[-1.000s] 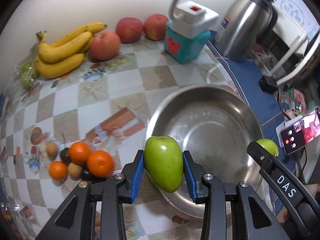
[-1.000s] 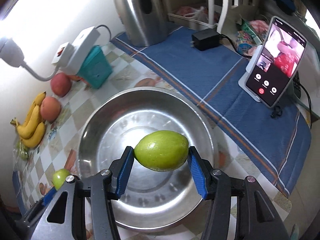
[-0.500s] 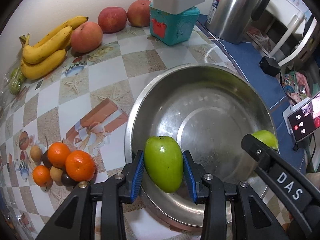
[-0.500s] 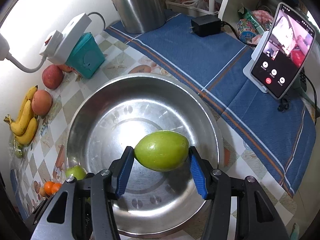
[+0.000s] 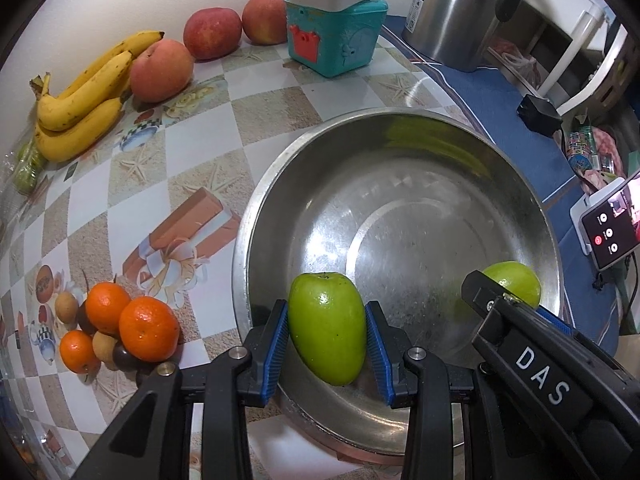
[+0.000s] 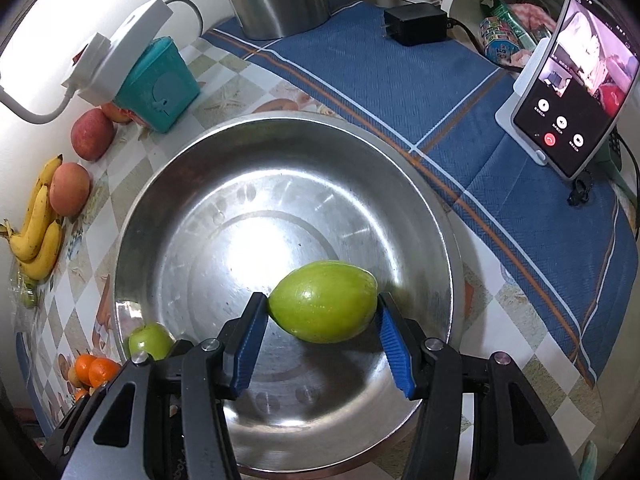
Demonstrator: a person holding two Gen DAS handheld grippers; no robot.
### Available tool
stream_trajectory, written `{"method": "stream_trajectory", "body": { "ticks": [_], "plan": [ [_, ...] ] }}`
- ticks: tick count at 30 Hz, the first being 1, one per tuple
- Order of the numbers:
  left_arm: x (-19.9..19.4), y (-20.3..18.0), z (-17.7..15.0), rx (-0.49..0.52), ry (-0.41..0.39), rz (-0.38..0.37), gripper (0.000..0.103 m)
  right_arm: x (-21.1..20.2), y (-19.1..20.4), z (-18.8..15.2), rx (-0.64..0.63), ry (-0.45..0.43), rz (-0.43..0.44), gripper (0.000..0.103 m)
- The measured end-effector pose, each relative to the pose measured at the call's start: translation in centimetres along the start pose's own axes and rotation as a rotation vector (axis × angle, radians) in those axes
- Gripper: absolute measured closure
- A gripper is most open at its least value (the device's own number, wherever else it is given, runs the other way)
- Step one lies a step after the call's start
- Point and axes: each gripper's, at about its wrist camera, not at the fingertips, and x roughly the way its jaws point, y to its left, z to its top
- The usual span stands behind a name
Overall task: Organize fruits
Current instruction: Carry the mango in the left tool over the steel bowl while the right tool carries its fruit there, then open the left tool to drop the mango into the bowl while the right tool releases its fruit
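Note:
A steel bowl (image 5: 400, 128) (image 6: 280, 136) stands on the checked tablecloth. My left gripper (image 5: 327, 340) is shut on a green fruit (image 5: 326, 332), held over the bowl's near left rim. My right gripper (image 6: 322, 320) is shut on a second green fruit (image 6: 324, 300), held low over the bowl's near right part. Each view shows the other fruit: in the left wrist view it (image 5: 514, 284) sits behind the right gripper's arm, in the right wrist view it (image 6: 150, 340) is at lower left.
Bananas (image 5: 80, 96), three reddish apples (image 5: 160, 70) and a teal box (image 5: 332, 36) under a white power strip line the wall. Small oranges (image 5: 148, 328) lie left of the bowl. A kettle (image 5: 460, 12), a charger (image 6: 416, 24) and a phone on a stand (image 6: 572, 80) are on the blue cloth.
Both grippers have moved forward and down over the bowl, each still holding its green fruit. The bowl looks larger and closer in both views.

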Motion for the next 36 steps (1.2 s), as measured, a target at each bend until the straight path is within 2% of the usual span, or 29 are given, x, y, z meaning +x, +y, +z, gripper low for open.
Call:
{"method": "stream_trajectory", "body": {
  "ticks": [9, 15, 16, 18, 21, 26, 36],
  "plan": [
    [-0.5, -0.1, 0.3, 0.004, -0.004, -0.005, 0.06, 0.1, 0.0, 0.0, 0.003, 0.011, 0.003, 0.046],
    [-1.2, -0.3, 0.5, 0.014, -0.021, -0.004, 0.057, -0.5, 0.3, 0.1, -0.007, -0.014, -0.001, 0.046],
    [-1.5, -0.4, 0.6, 0.015, -0.027, -0.005, 0.057, -0.7, 0.4, 0.1, -0.009, -0.02, -0.001, 0.046],
    [-2.0, -0.4, 0.6, 0.016, -0.037, -0.01, 0.049, -1.2, 0.4, 0.2, -0.012, -0.027, 0.001, 0.046],
    [-2.7, -0.2, 0.7, 0.01, -0.046, -0.015, 0.046, -2.0, 0.6, 0.3, -0.012, -0.049, 0.006, 0.046],
    [-3.9, 0.8, 0.7, -0.021, -0.053, -0.005, 0.046, -3.9, 0.4, 0.5, -0.01, -0.097, 0.021, 0.046],
    [-5.7, 4.3, 0.6, -0.121, -0.069, 0.056, 0.044, -5.2, 0.9, 0.4, -0.024, -0.119, 0.031, 0.046]
  ]
}}
